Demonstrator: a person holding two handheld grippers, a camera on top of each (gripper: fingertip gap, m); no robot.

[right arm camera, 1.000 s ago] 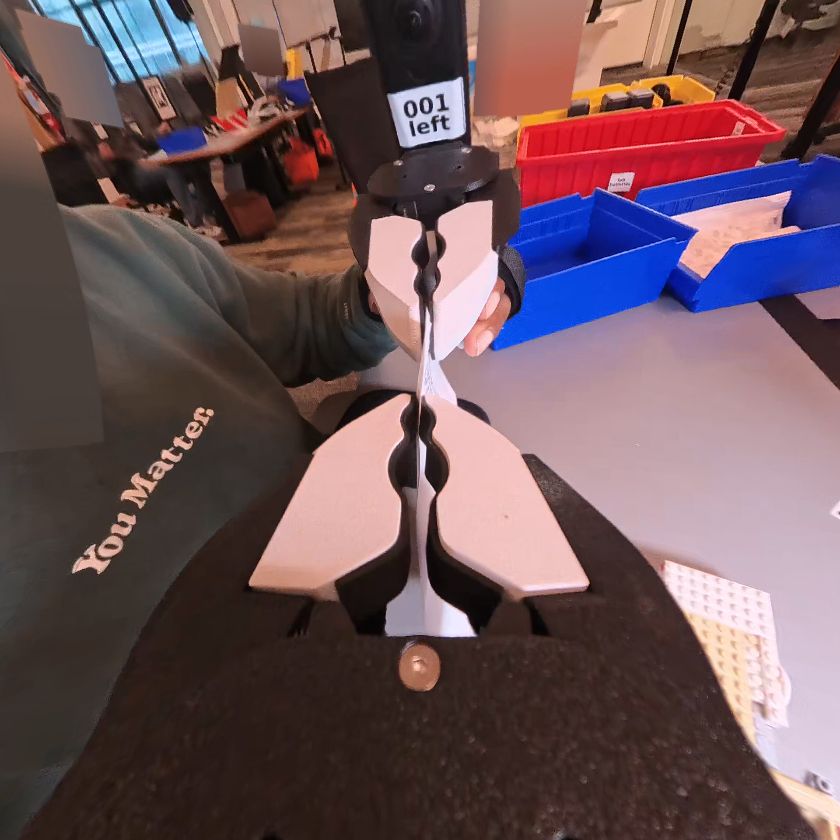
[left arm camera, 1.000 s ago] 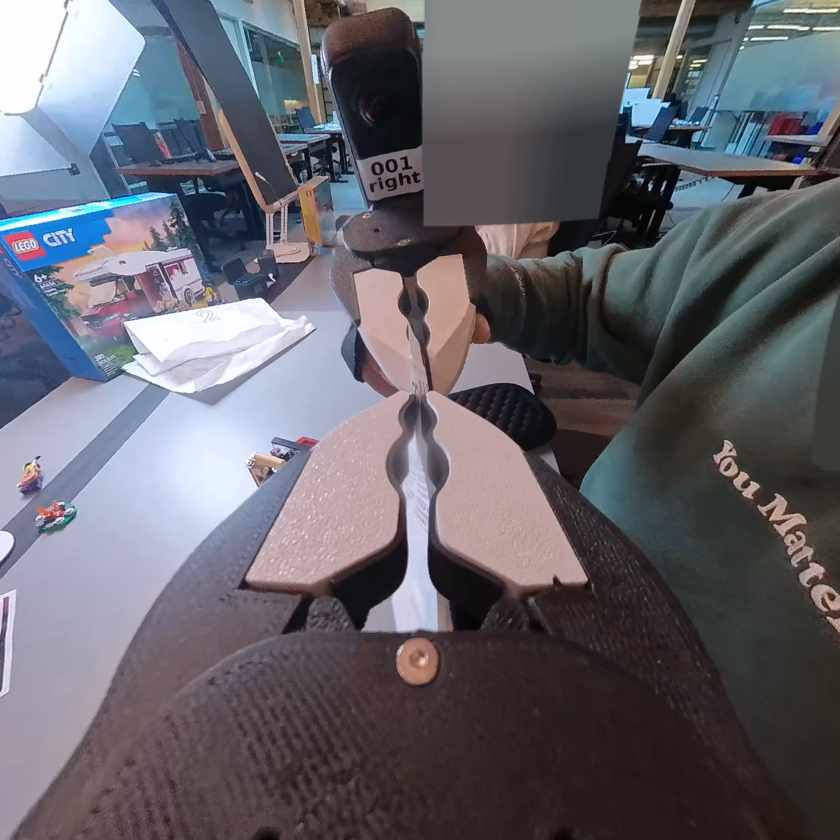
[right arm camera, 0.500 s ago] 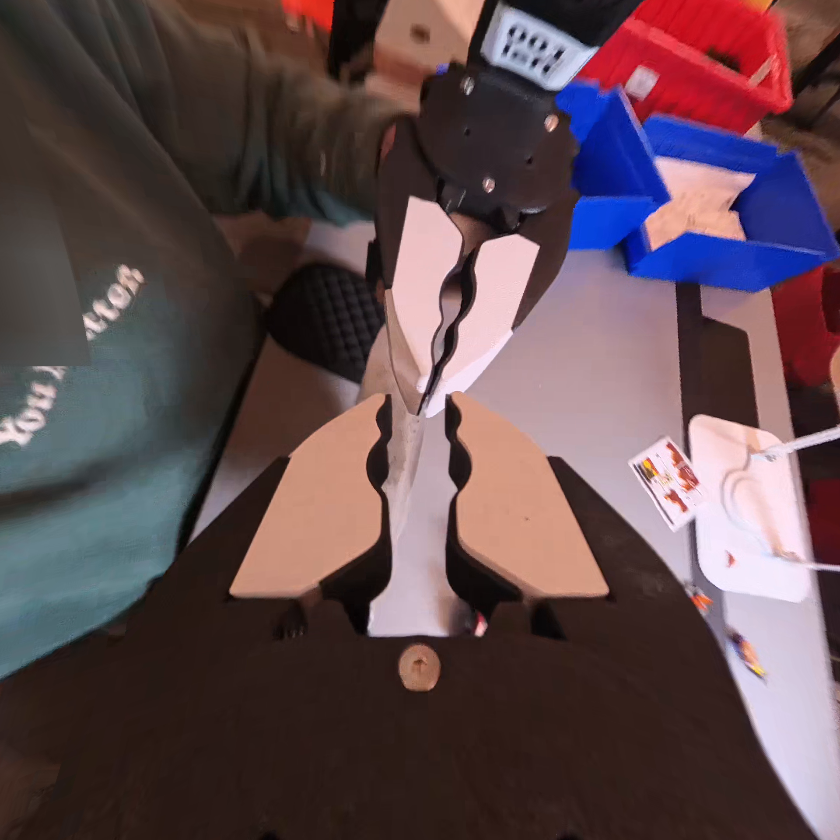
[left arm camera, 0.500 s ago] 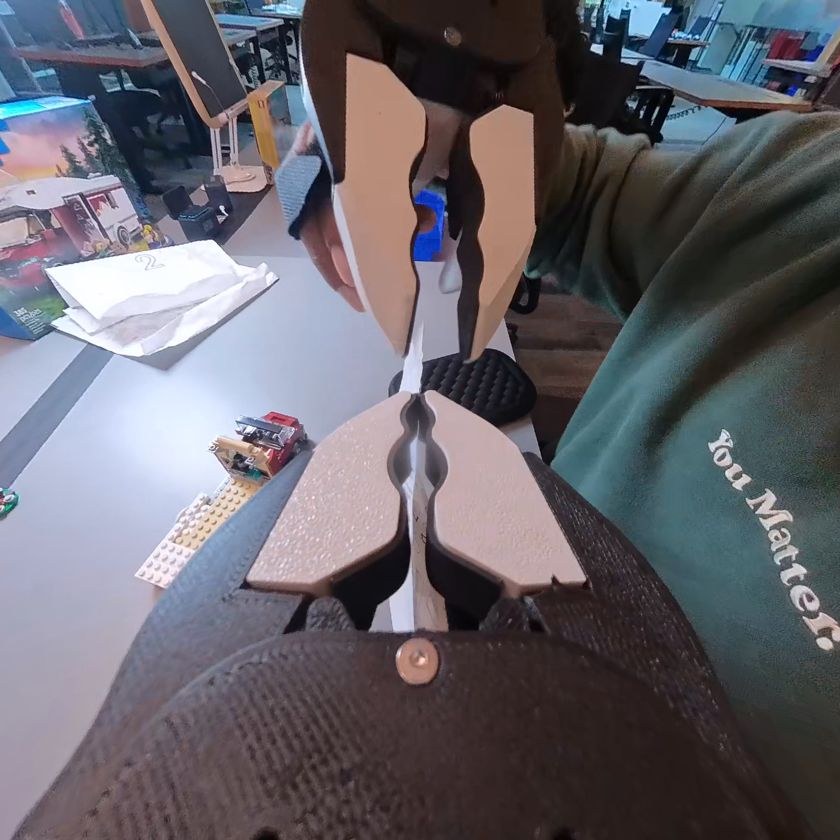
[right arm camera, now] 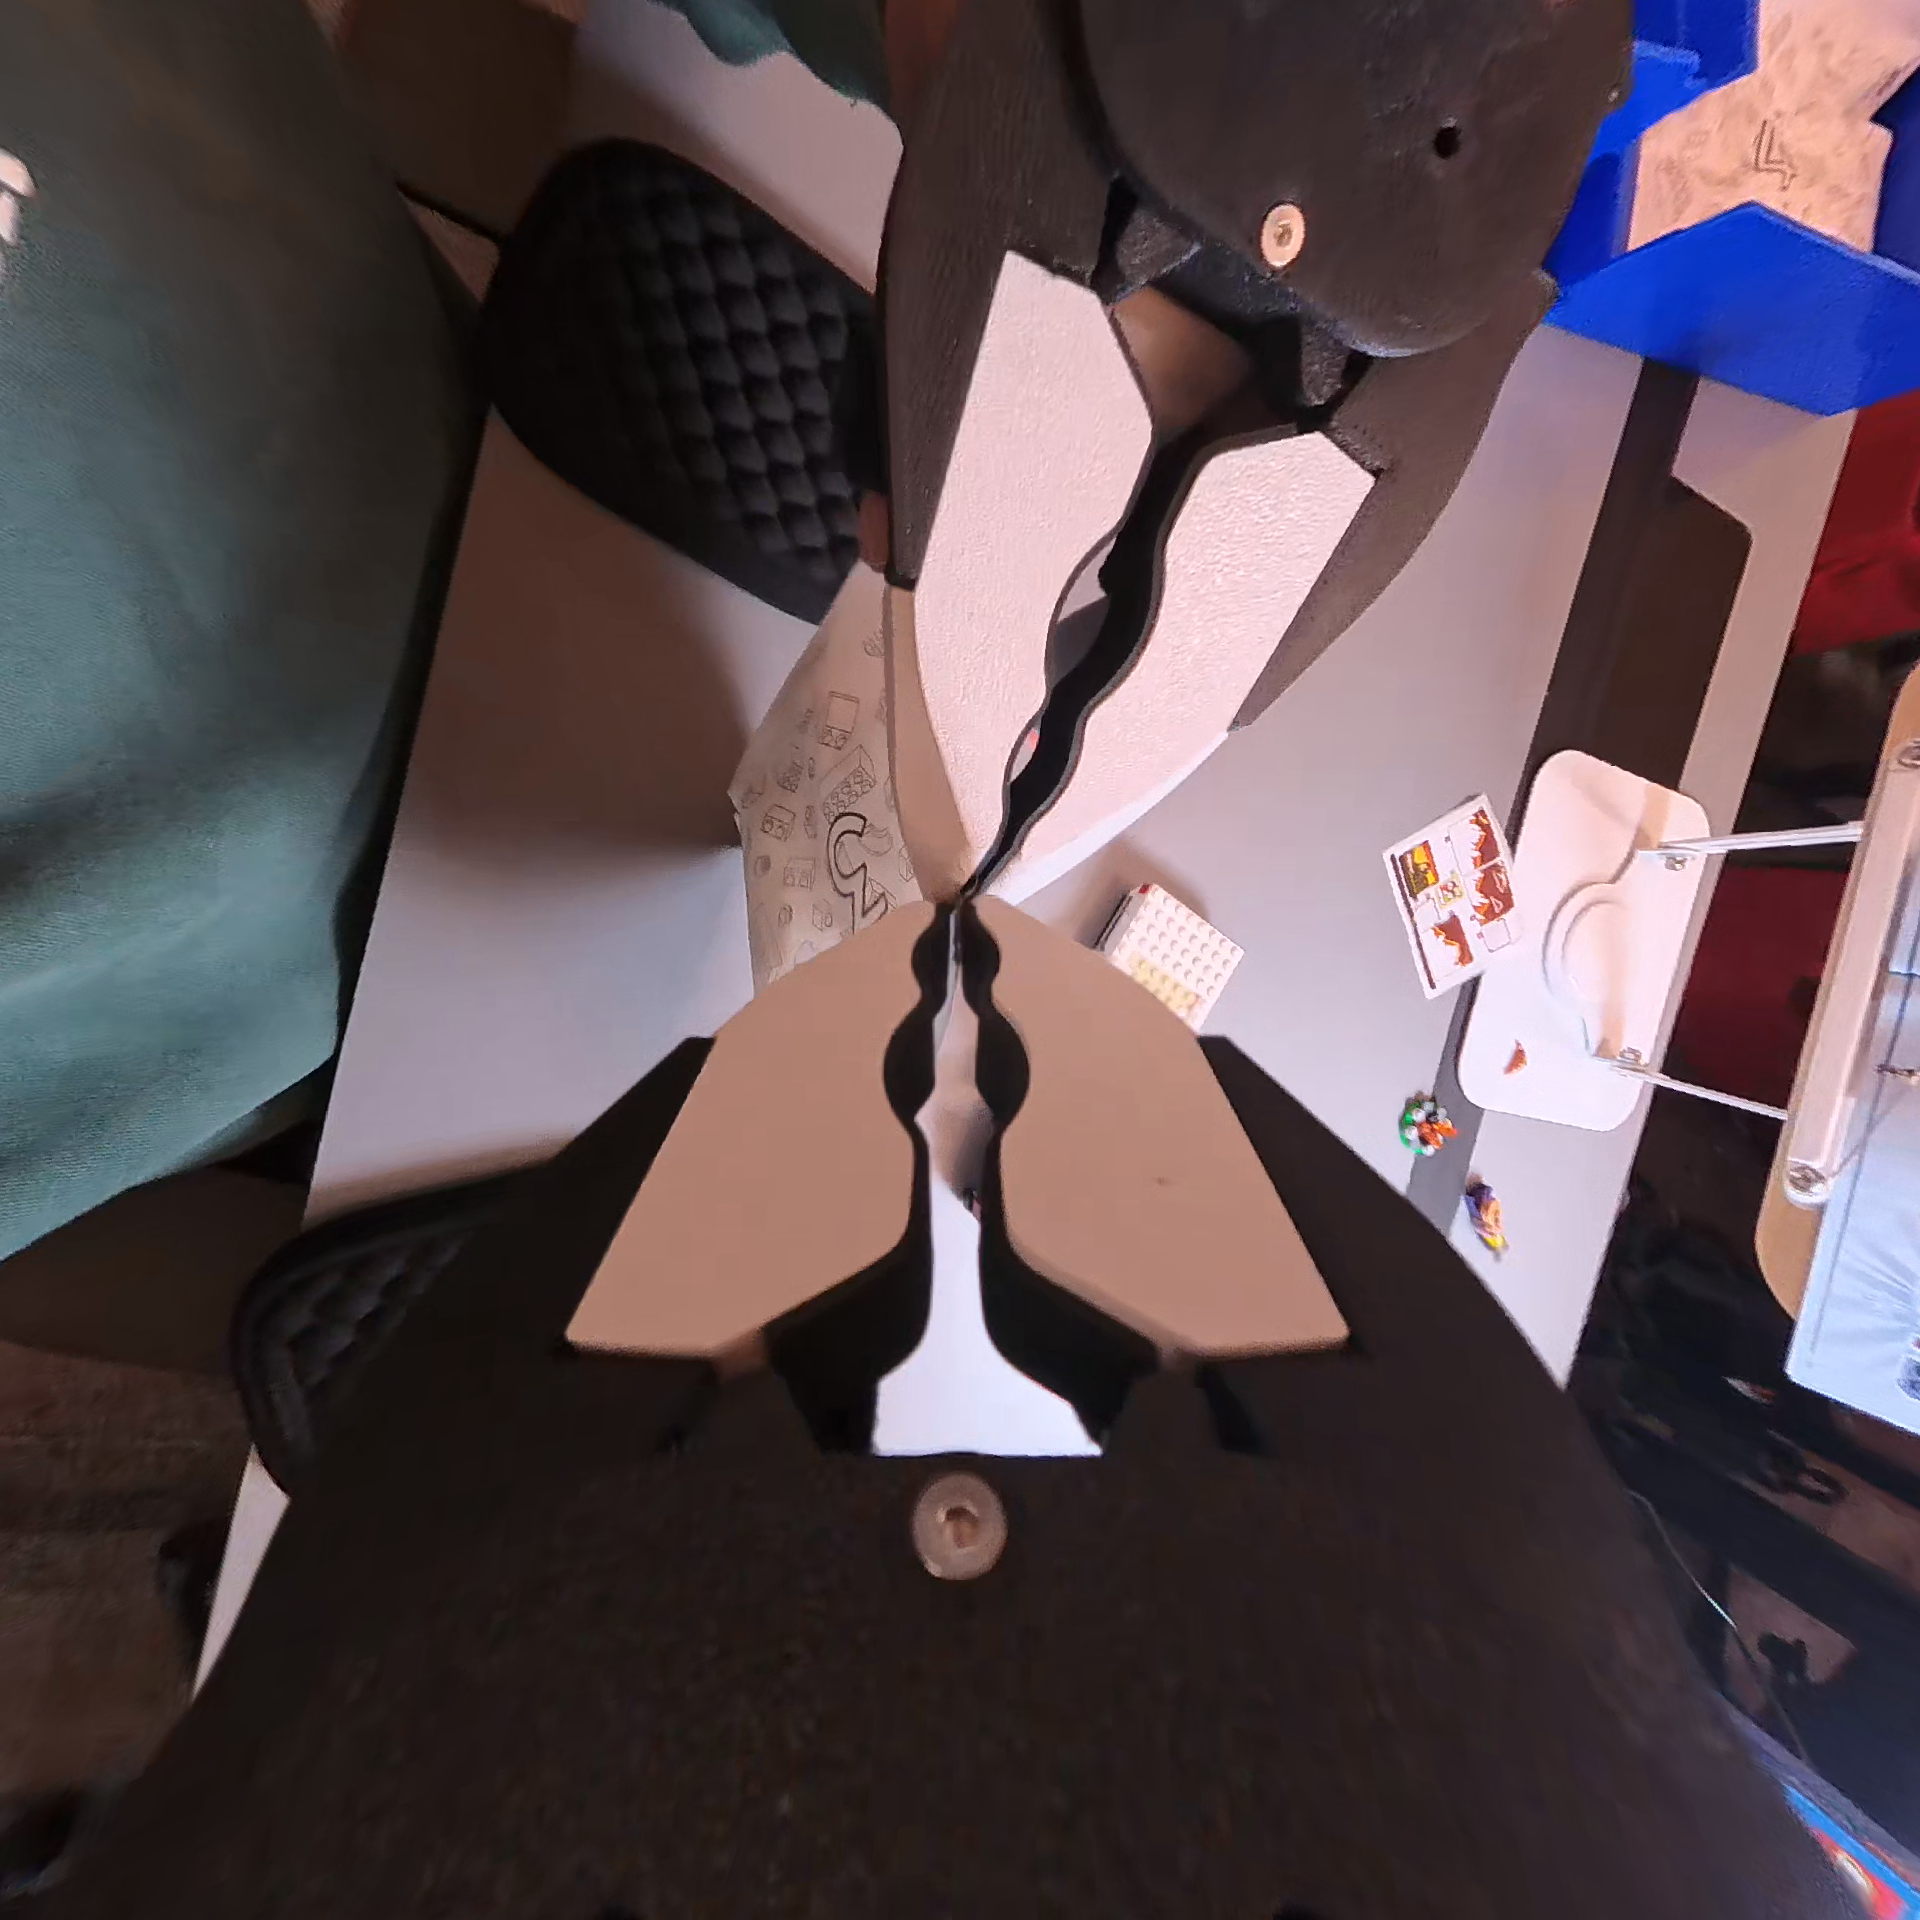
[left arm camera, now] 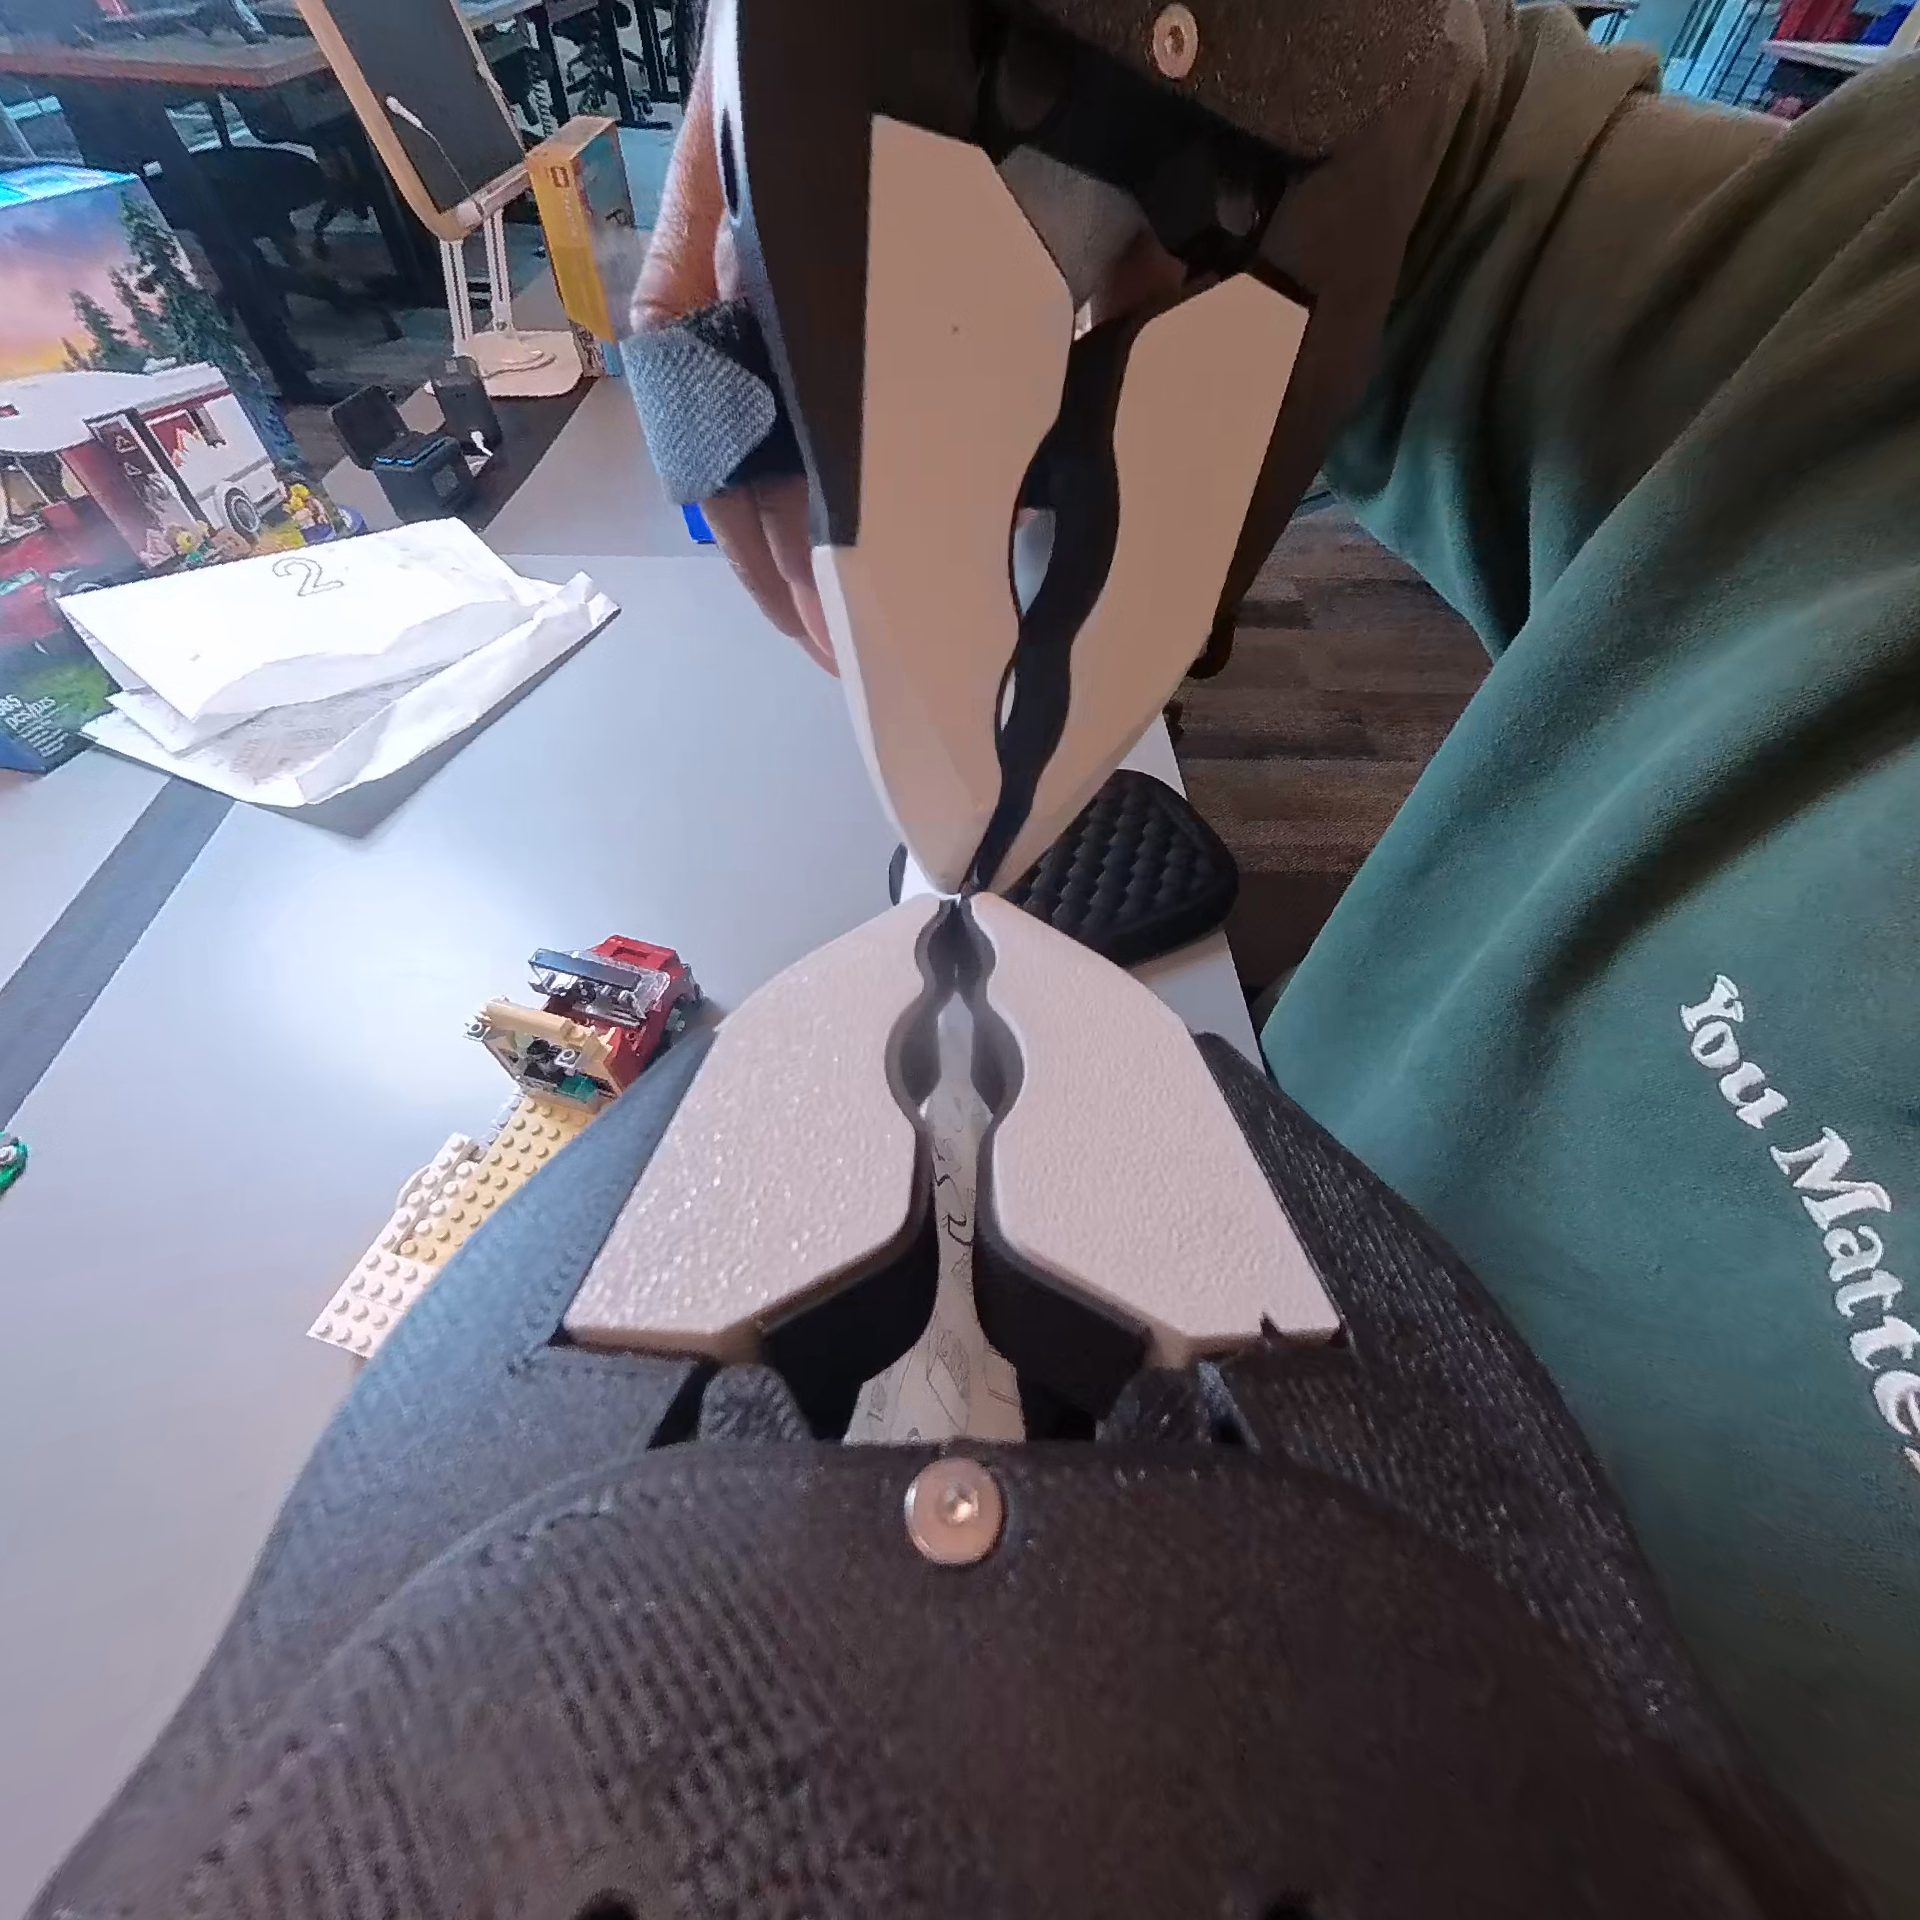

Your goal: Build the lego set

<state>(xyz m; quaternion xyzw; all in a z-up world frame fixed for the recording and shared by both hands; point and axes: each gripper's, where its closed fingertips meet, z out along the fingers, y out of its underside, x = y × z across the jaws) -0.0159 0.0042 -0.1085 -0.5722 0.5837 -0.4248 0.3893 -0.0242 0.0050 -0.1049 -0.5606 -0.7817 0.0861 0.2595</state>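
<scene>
My left gripper [left arm camera: 951, 912] is shut on a white printed paper bag [left arm camera: 951, 1195] that runs back between its fingers. My right gripper [left arm camera: 961, 883] comes down from above and meets it tip to tip. In the right wrist view my right gripper [right arm camera: 956, 916] is shut, with a thin edge of the paper bag [right arm camera: 821, 831] at its tips. The bag hangs beside the left gripper [right arm camera: 977, 883]. A small red and tan lego build [left arm camera: 597, 1023] sits on tan and white plates [left arm camera: 457, 1226], on the grey table left of my left gripper. The plates [right arm camera: 1174, 956] also show in the right wrist view.
A lego box [left arm camera: 104, 416] and white paper bags [left arm camera: 312, 665] lie at the far left. A sticker sheet [right arm camera: 1455, 894], a white stand base [right arm camera: 1569, 935] and small figures [right arm camera: 1429, 1122] lie to the right, with a blue bin [right arm camera: 1766, 291] beyond. A black chair armrest [left arm camera: 1132, 883] and the person's green sleeve are close by. Left and right tips are no more than a few centimetres apart.
My right gripper opened, let go of the bag, swung up over my left gripper and closed again at the bag's edge. Both grippers tilted down toward the table.
</scene>
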